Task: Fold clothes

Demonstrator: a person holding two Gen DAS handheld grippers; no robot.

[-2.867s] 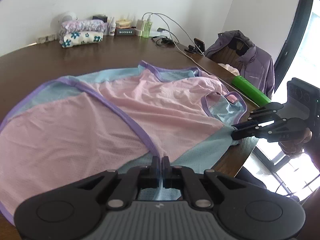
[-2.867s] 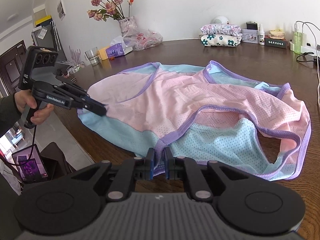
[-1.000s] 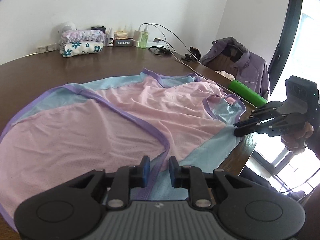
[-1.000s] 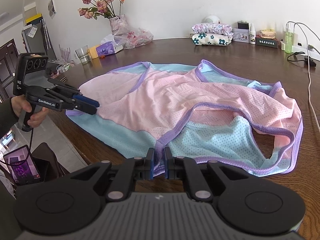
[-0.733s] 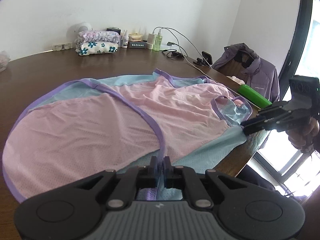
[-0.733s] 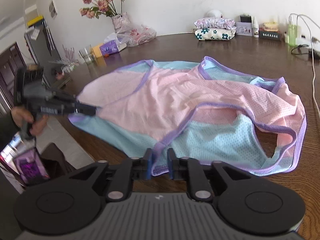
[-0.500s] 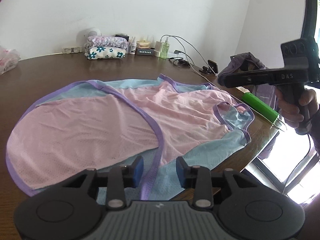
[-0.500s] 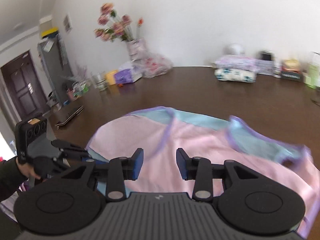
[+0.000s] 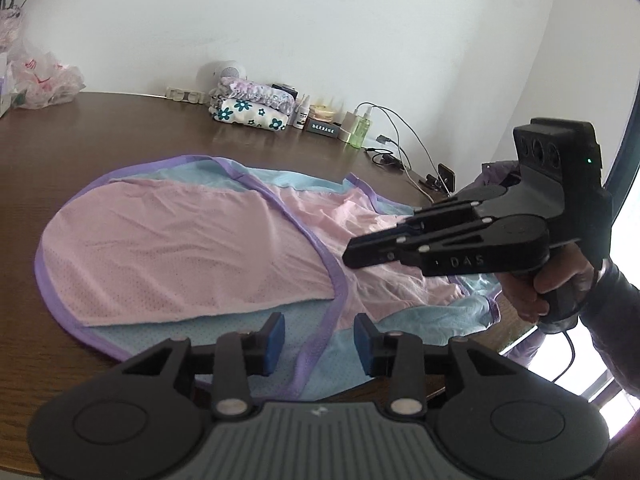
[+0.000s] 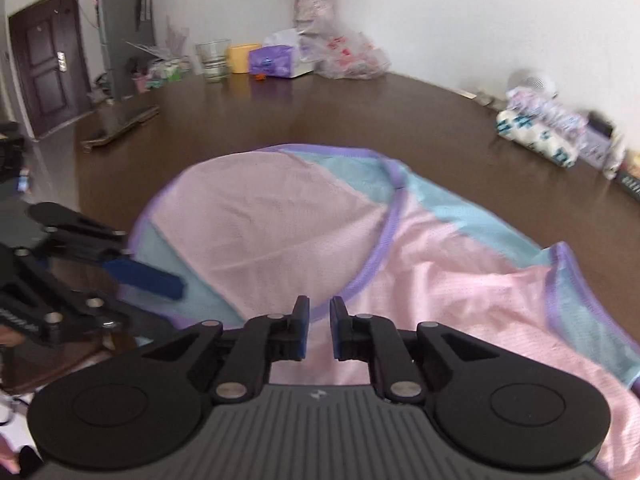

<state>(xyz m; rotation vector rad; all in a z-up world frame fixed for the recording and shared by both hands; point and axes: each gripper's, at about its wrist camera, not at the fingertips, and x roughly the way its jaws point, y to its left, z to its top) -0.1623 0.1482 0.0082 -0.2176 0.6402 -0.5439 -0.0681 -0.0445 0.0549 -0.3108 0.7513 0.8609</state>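
Note:
A pink and light-blue mesh garment (image 9: 192, 248) with purple trim lies spread on the brown table (image 9: 80, 148); it also shows in the right wrist view (image 10: 420, 264). My left gripper (image 9: 319, 338) is open and empty, just above the garment's near blue hem. My right gripper (image 10: 319, 330) is open a little and empty, hovering over the pink cloth; it also shows in the left wrist view (image 9: 352, 254), raised above the garment's right side. The left gripper also shows at the left of the right wrist view (image 10: 160, 280).
A folded floral cloth pile (image 9: 250, 110), small bottles (image 9: 362, 132) and cables (image 9: 404, 160) stand along the far table edge. A vase (image 10: 310, 12), plastic bags (image 10: 352, 58), a glass (image 10: 212, 60) and boxes stand at the far left corner. A purple jacket (image 9: 500, 170) hangs beyond the right edge.
Both grippers let go of the garment's hem and opened. The right gripper rose and swung left over the garment. The garment now lies flat on the table.

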